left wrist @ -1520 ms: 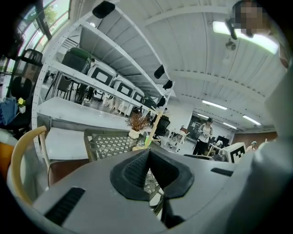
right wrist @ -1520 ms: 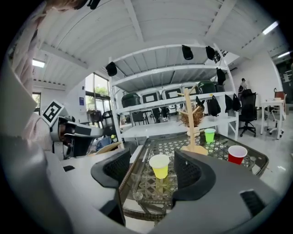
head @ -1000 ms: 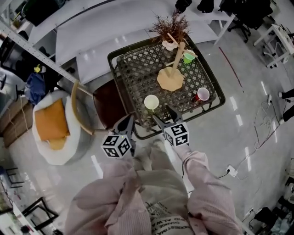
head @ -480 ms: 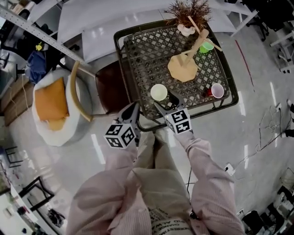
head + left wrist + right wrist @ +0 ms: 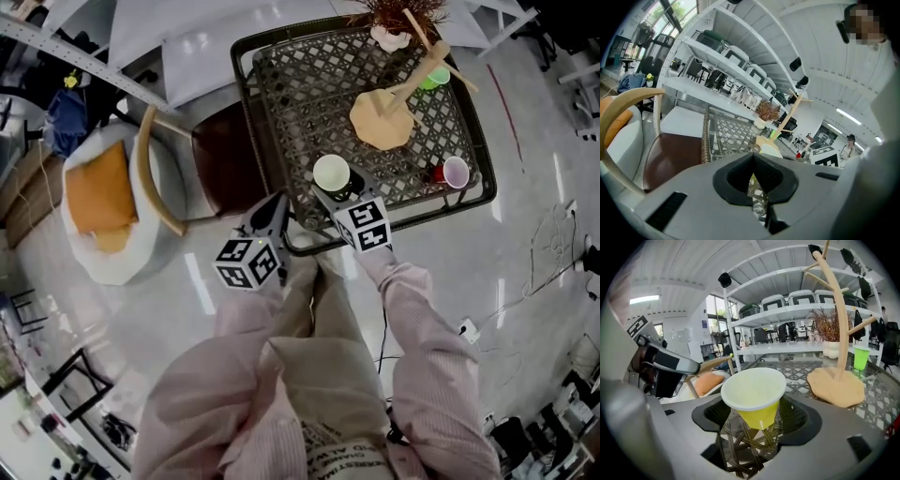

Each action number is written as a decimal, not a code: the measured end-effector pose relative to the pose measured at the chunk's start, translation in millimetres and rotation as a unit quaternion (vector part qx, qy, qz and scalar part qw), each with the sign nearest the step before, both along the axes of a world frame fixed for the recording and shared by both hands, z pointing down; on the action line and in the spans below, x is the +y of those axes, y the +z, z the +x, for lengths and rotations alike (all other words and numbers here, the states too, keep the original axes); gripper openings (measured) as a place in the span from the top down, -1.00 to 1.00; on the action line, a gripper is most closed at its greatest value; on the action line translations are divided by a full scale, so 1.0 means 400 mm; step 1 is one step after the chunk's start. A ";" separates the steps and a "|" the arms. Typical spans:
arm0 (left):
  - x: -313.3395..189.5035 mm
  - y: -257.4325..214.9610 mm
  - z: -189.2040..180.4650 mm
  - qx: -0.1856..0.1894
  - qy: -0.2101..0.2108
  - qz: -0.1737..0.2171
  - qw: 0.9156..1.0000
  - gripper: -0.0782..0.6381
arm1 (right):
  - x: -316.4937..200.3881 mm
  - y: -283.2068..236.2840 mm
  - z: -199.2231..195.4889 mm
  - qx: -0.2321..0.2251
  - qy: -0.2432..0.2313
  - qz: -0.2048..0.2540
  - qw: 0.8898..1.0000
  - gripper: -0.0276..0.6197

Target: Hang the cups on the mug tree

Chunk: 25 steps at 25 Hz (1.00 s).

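— Yellow outside and white within, the small tapered cup (image 5: 332,173), seemingly plastic: where is it found, and is it grasped?

— It is seen upright on the dark woven lattice table (image 5: 281,103), near the front rim, between the jaws of the right gripper (image 5: 757,413). Those jaws are spread wide and a gap is kept on each side of the cup, so nothing is gripped. The left gripper (image 5: 752,173) is held off the table's front left corner, with its jaws drawn together and nothing between them.

— How much of the hanging is judged to be done?

— Little, if any. The pale wooden mug tree (image 5: 382,120) with its flat base is set well back on the table, and no cup is plainly seen on a peg. The small green cup (image 5: 437,77) is found just beside the stem, under a peg. Whether it hangs there or only stands cannot be told. The red cup with a pale inside (image 5: 448,172) is seen on the table near the right rim, apart from the tree. The yellow and red cups, at least, are judged not yet hung.

— And the count?

— Three cups are counted: one yellow, one green, one red. One mug tree, one table and two grippers are counted. One white pot of dried brown plant (image 5: 389,37) is seen at the far edge.
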<state>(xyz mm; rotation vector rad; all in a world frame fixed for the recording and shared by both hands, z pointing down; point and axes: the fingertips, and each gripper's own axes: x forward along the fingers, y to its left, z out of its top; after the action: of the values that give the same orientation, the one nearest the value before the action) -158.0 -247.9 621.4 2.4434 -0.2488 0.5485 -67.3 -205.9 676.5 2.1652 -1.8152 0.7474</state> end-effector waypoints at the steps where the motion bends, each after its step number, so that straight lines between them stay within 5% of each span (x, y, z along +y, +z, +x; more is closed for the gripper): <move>1: -0.001 0.001 0.000 0.000 0.001 0.000 1.000 0.79 | -0.002 0.000 0.001 0.000 0.003 0.000 1.000 0.00; 16: -0.013 -0.021 0.019 0.014 0.022 -0.003 1.000 0.79 | -0.013 -0.046 0.012 -0.050 0.048 0.018 0.997 0.01; 25: -0.022 -0.090 0.035 0.036 0.042 0.012 0.998 0.79 | -0.002 -0.151 0.047 -0.123 0.105 0.067 0.985 0.01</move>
<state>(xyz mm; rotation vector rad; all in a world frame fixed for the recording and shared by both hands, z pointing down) -143.9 -256.7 585.3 2.4997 -0.1239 0.4941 -48.5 -206.7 615.9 2.4767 -1.8149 1.0040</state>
